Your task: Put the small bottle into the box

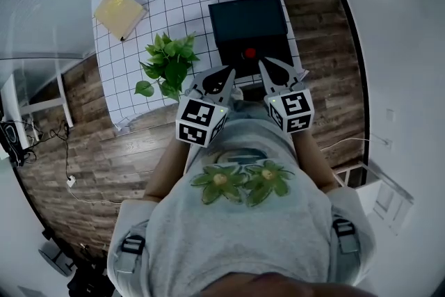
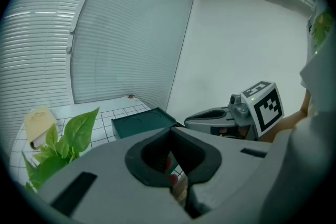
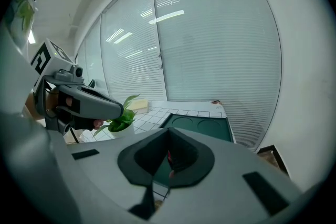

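Note:
A dark green box lies on the white gridded table. The small bottle, which has a red top, shows at the box's near part; I cannot tell whether it stands inside or in front. Both grippers hover side by side short of the table edge, close to the person's body. My left gripper has its jaws together and holds nothing. My right gripper is likewise shut and empty. In the left gripper view the box lies beyond the closed tips. The right gripper view shows the box past its tips.
A potted green plant stands near the table's front edge, left of the box. A yellow pad lies at the far left corner. Wooden floor surrounds the table. Window blinds run behind it.

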A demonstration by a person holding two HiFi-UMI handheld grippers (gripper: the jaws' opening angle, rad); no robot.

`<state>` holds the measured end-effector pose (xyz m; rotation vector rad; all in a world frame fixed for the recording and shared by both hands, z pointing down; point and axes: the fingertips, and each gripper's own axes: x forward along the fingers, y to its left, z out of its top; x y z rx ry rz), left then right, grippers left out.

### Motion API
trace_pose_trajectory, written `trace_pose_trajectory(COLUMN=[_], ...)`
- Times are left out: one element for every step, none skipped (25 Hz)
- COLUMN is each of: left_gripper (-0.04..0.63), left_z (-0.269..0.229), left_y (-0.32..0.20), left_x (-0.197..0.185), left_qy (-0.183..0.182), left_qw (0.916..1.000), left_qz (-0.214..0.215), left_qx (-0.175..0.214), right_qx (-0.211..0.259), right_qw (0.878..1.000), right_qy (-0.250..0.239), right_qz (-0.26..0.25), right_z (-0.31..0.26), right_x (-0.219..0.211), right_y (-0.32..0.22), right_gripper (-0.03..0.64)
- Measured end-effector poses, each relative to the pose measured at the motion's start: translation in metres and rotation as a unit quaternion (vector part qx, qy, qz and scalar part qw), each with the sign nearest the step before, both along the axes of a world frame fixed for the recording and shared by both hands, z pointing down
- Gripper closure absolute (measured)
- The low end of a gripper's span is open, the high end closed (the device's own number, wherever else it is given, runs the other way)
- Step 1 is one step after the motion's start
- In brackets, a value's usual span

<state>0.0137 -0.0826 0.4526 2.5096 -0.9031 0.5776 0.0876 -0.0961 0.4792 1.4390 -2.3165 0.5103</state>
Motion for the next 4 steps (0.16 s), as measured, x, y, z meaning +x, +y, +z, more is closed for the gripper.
trace_pose_trajectory(left_gripper=[0.592,0.592,0.592,0.592], left_z=[0.0006,0.0013,0.0019,0.0024], left_y=[0.0,-0.0002,-0.0006,-0.001], left_x=[0.0005,0.001,0.0015,0.0021], left_qy=[0.0,0.0,0.0,0.0], left_qw=[1.0,1.0,1.0,1.0], left_qz=[0.001,0.002,0.002,0.003], left_qx=[0.0,0.0,0.0,0.0], right_qx=[-0.001,-0.002,-0.004,-0.005], right_qw=[1.0,1.0,1.0,1.0], right_qy=[0.001,0.003,0.004,0.006], right_qz=[0.001,0.001,0.002,0.002], right_z=[0.001,0.0021,0.0034,0.0047], right_x=[0.0005,0.001,0.0014,0.0019], right_y=[0.0006,0.001,0.0015,0.0019], right_gripper=[0.609,0.609,0.609,0.609])
